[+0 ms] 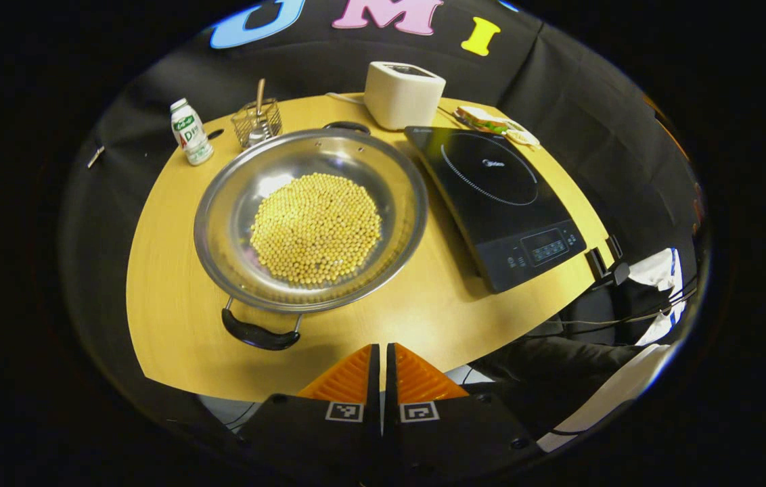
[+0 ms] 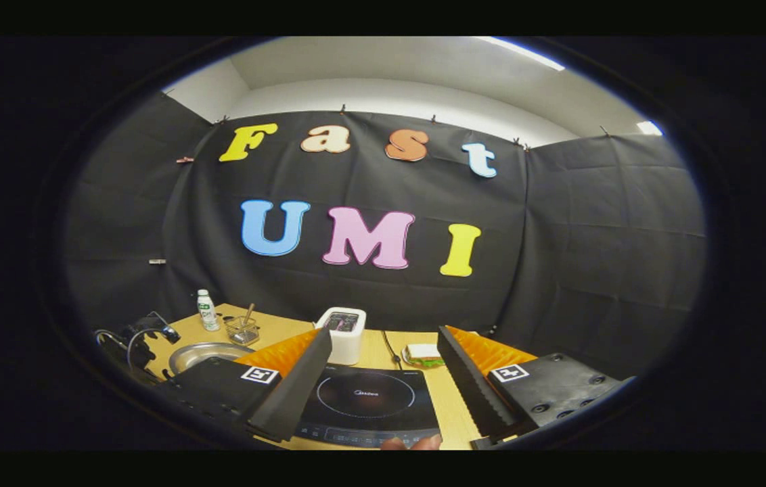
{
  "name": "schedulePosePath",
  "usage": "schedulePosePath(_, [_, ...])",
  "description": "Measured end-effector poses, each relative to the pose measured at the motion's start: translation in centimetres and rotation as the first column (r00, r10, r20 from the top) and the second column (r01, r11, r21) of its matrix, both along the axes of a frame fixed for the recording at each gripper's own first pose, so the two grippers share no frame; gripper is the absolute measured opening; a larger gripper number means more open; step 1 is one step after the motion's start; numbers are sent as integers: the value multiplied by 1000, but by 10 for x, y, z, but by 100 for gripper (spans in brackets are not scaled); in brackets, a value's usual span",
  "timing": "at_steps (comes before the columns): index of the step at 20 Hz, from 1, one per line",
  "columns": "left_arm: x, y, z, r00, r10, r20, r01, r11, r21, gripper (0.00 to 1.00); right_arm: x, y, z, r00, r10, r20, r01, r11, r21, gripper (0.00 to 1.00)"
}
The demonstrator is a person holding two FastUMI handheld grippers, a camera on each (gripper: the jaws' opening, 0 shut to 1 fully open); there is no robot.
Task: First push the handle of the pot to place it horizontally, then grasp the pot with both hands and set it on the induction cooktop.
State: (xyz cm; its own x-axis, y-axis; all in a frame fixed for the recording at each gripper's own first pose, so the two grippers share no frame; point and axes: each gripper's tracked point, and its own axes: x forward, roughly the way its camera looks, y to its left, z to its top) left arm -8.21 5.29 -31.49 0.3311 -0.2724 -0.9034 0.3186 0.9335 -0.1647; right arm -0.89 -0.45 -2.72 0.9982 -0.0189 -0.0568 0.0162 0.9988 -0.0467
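A steel pot (image 1: 234,182) full of yellow soybeans (image 1: 315,226) sits on the round wooden table (image 1: 173,318). One black handle (image 1: 258,333) points toward the near-left edge, and the other handle (image 1: 346,126) is at the far side. The black induction cooktop (image 1: 498,203) lies just right of the pot. My left gripper (image 1: 381,348) is shut and holds nothing. It hovers over the near table edge, short of the pot. My right gripper (image 2: 383,335) stands open above the cooktop (image 2: 363,399), with the pot (image 2: 207,353) off to its left.
Behind the pot stand a small bottle (image 1: 191,132) and a wire basket (image 1: 256,122) with a spoon in it. A white box appliance (image 1: 402,93) and a sandwich (image 1: 488,122) sit behind the cooktop. Cables and cloth lie beyond the table's right edge.
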Motion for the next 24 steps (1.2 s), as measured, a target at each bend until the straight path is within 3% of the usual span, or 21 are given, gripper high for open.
schedulePosePath(6, [15,19,-19,998,50,-37,-50,999,-4,5,-1,-8,-4,1000,-18,-8,18,1000,-3,98])
schedulePosePath(17, [33,44,-25,997,70,-29,-70,997,21,5,2,-10,-9,999,-25,-20,25,1000,-9,98])
schedulePosePath(24, [44,84,-26,987,160,-27,-159,986,41,5,4,-4,-13,999,-14,-30,14,1000,-17,98])
